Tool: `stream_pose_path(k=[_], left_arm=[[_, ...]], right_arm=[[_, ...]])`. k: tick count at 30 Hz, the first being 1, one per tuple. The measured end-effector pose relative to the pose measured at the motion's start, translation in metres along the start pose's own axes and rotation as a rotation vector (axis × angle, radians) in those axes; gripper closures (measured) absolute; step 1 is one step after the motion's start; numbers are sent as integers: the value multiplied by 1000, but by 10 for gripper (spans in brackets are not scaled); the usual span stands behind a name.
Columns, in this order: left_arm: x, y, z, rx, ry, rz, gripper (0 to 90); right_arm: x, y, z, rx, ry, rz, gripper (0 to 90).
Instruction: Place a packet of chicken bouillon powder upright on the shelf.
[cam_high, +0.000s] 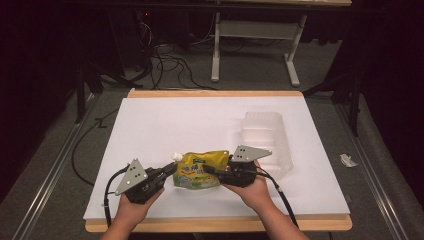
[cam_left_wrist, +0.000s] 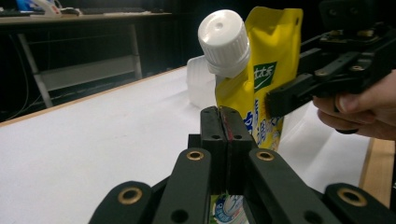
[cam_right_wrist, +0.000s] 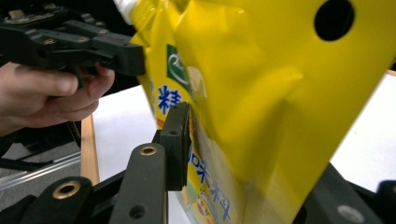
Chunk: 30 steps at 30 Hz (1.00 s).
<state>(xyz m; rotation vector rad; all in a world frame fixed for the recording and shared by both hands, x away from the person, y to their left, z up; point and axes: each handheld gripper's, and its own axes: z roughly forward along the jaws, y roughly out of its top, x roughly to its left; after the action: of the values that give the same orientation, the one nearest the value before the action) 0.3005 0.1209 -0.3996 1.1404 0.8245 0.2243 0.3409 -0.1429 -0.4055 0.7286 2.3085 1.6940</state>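
While the white-covered table (cam_high: 150, 125) lies broad and mostly bare to the rear and left, the work sits close to its near edge, so any move toward the person has little room and any move away has plenty. Behind and to the right, a clear plastic container (cam_high: 267, 137) stands just beyond the right hand (cam_high: 255, 187), the nearest thing that could be bumped. Between the two hands is the yellow pouch (cam_high: 200, 170), its long axis running roughly across the table, with its white cap (cam_high: 176, 156) at the end toward the left side. Both hands are about equally near it, one at each end. The left gripper (cam_left_wrist: 224, 123) is clenched on the pouch's edge below the spout, its jaws pressed together on the film. The right gripper (cam_right_wrist: 233, 154) has the opposite end of the pouch between its jaws; one jaw lies against the printed face, the other is hidden behind the film, so I cannot tell whether it is truly pinching. In my judgement, the coming move turns on this opposed hold along the pouch's length.
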Motion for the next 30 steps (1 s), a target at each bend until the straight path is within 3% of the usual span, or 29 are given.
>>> stream_pose_path(k=[5,11,13,17,30], left_arm=[[6,-1,1,-2,34,-1,879],[10,-1,3,-5,56,5,858],[10,-2,3,-7,63,7,838],[11,-3,4,-9,74,15,823],[12,-8,6,29,88,43,659]], right_arm=[[3,-4,5,41,10,-15,662],[6,-5,7,50,-2,-41,675],[5,-5,7,57,9,-49,721],[6,-5,8,59,21,-37,728],[14,-2,10,74,52,-51,817]])
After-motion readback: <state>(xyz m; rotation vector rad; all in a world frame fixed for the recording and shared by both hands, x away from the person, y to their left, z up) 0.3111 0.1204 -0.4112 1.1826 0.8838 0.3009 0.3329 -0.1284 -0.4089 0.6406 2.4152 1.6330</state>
